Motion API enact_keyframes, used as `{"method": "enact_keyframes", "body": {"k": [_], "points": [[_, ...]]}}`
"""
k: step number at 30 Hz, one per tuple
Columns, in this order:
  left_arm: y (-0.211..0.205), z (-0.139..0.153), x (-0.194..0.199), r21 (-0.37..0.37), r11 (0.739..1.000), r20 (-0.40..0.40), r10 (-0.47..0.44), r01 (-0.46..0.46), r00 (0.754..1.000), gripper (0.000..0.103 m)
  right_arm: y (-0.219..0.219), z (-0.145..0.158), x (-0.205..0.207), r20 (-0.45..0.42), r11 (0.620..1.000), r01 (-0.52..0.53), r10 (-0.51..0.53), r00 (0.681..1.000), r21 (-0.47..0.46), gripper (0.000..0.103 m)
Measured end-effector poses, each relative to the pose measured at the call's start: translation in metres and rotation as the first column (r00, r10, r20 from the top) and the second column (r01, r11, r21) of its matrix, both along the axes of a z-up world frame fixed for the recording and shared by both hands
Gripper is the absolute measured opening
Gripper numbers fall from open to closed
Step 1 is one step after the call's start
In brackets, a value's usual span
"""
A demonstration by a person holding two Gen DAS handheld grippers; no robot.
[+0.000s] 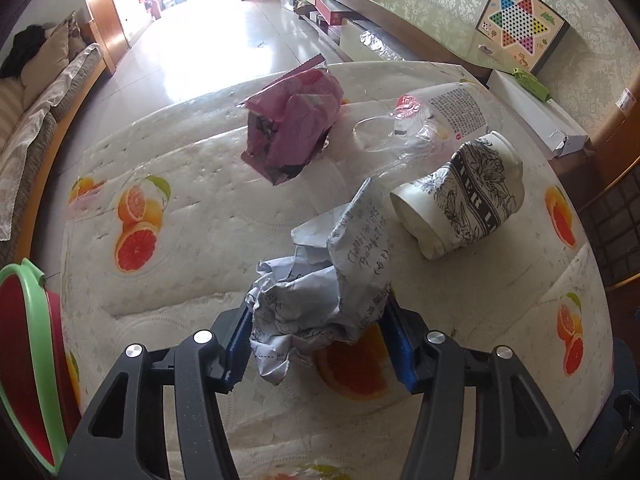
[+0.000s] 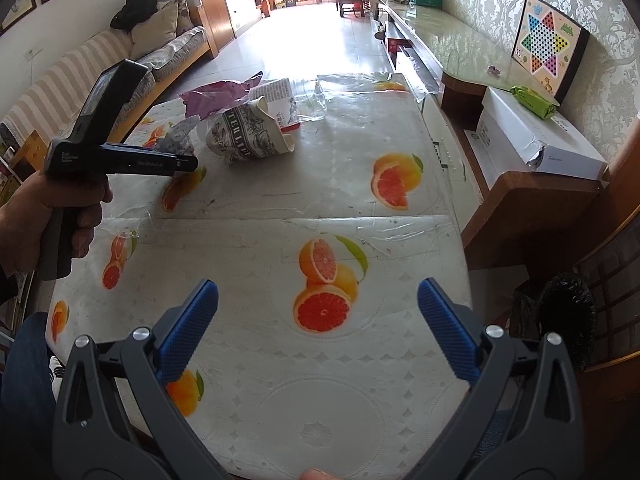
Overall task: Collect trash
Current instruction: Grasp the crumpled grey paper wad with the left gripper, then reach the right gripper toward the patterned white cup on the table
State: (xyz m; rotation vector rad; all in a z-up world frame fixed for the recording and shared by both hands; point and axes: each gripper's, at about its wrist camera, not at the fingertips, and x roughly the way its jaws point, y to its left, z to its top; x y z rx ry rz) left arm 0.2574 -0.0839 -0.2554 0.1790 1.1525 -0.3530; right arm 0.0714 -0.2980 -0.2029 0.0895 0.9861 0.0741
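A table (image 2: 400, 128) under a citrus-print cloth carried the trash at its far end: a crushed paper cup (image 1: 460, 196) on its side, a pink wrapper (image 1: 292, 128) and a clear plastic bag (image 1: 424, 120) beyond it. The left gripper (image 1: 320, 344) had its blue pads against both sides of a crumpled paper (image 1: 320, 292), grasping it. The right gripper (image 2: 318, 320) hovered released over bare cloth.
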Motion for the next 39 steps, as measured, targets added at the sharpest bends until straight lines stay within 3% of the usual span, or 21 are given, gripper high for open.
{"method": "enact_keyframes", "body": {"k": [9,18,26,39], "points": [[0.055,0.013,-0.057,-0.077,0.995,0.023,0.06,-0.059,0.998,0.053,0.043,0.0,0.024,0.017,0.996,-0.086,0.087,0.996,-0.039,0.098],[0.099,0.059,-0.102,-0.133,0.989,0.121,0.087,-0.071,0.989,0.053,0.097,0.007,0.094,0.082,0.977,-0.144,0.158,0.984,-0.155,0.098],[0.131,0.079,-0.128,-0.183,0.979,0.162,0.123,-0.093,0.979,0.054,0.118,-0.025,0.154,0.025,0.967,-0.101,0.109,0.994,-0.235,0.098],[0.173,0.084,-0.149,-0.223,0.963,0.174,0.192,-0.152,0.966,0.054,0.126,-0.037,0.175,0.02,0.949,-0.021,0.029,0.999,-0.315,0.098]]}}
